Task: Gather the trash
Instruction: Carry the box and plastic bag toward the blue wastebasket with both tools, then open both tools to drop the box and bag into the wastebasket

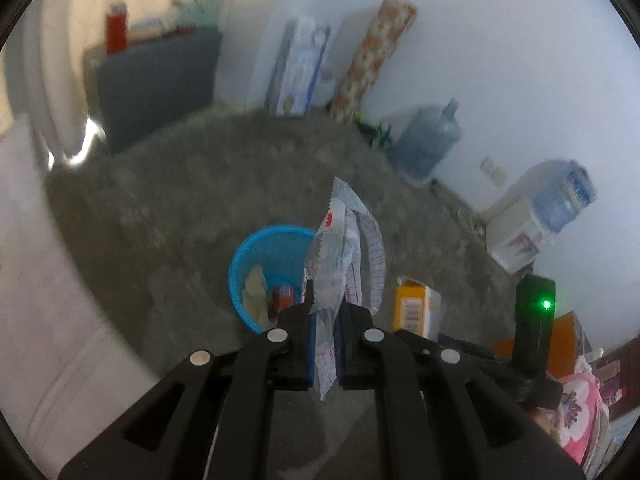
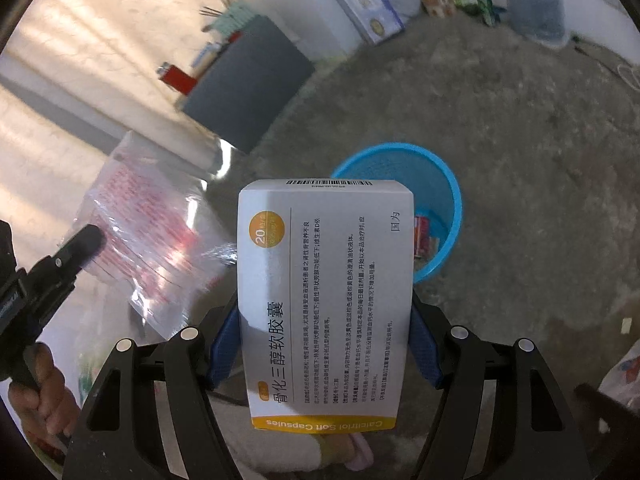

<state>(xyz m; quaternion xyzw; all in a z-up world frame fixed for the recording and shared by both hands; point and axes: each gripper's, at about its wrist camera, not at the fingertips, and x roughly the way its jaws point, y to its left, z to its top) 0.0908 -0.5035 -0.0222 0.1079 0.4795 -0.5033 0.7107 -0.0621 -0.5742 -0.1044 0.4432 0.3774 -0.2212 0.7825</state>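
Observation:
My left gripper [image 1: 326, 312] is shut on a clear plastic wrapper [image 1: 340, 256] with red and blue print, which sticks up between the fingers. Just behind and left of it on the concrete floor stands a blue trash bin [image 1: 248, 256] with brown paper and a red item inside. My right gripper [image 2: 324, 320] is shut on a white medicine box [image 2: 324, 300] with a yellow stripe, its blue pads [image 2: 226, 332] pressing on both sides. The bin [image 2: 452, 200] lies beyond this box, partly hidden by it. In the right wrist view the left gripper [image 2: 86, 240] and its wrapper [image 2: 160, 232] appear at left.
A dark grey cabinet [image 1: 160, 80] stands by the far wall. Boxes and a patterned roll [image 1: 372, 60] lean on the wall, with a water jug [image 1: 432, 136] and a dispenser [image 1: 520, 232] further right. A hand [image 2: 40, 396] holds the left gripper's handle.

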